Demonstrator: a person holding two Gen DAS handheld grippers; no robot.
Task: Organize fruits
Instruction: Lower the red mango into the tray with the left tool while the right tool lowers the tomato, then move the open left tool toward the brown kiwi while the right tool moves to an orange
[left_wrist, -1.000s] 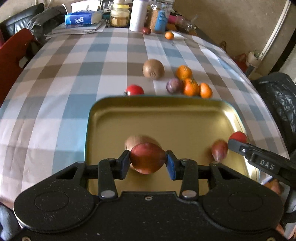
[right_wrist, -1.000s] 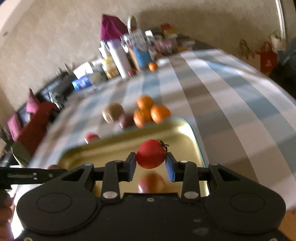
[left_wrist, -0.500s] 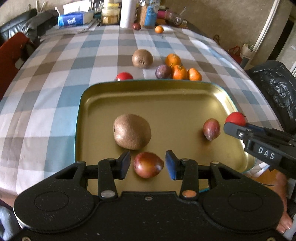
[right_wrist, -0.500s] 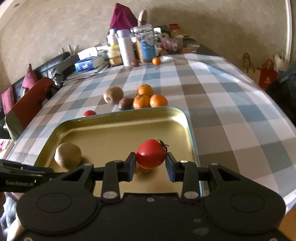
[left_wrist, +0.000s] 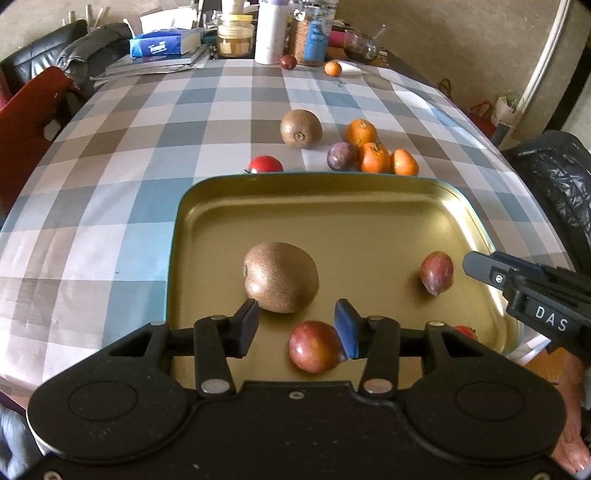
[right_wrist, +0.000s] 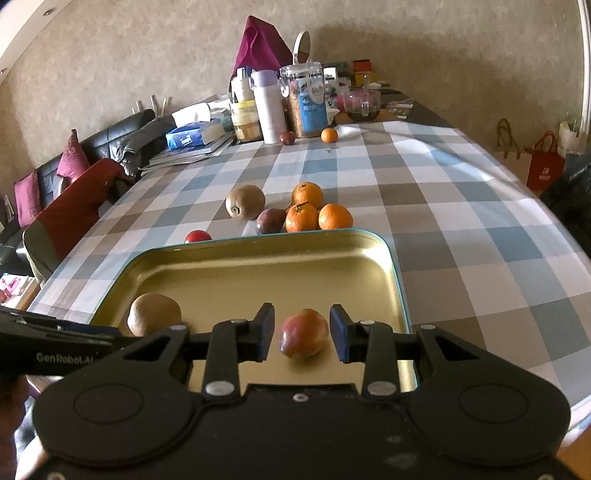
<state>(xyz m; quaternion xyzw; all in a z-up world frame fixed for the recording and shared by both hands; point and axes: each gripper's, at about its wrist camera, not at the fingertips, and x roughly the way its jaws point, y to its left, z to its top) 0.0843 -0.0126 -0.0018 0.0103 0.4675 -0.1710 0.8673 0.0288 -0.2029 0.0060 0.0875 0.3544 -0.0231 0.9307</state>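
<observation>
A checked blue, grey and white tablecloth covered the long table, with jars and bottles crowded at its far end. The left gripper hung with its jaws spread over the near part of the gold tray, holding nothing; a reddish fruit lay on the tray floor close against its right pad, and a brown kiwi sat just beyond. The right gripper was also spread and empty, a second reddish fruit lying on the tray between its pads without touching them. Beyond the tray's far rim lay another kiwi, a purple plum, three oranges and a red tomato.
</observation>
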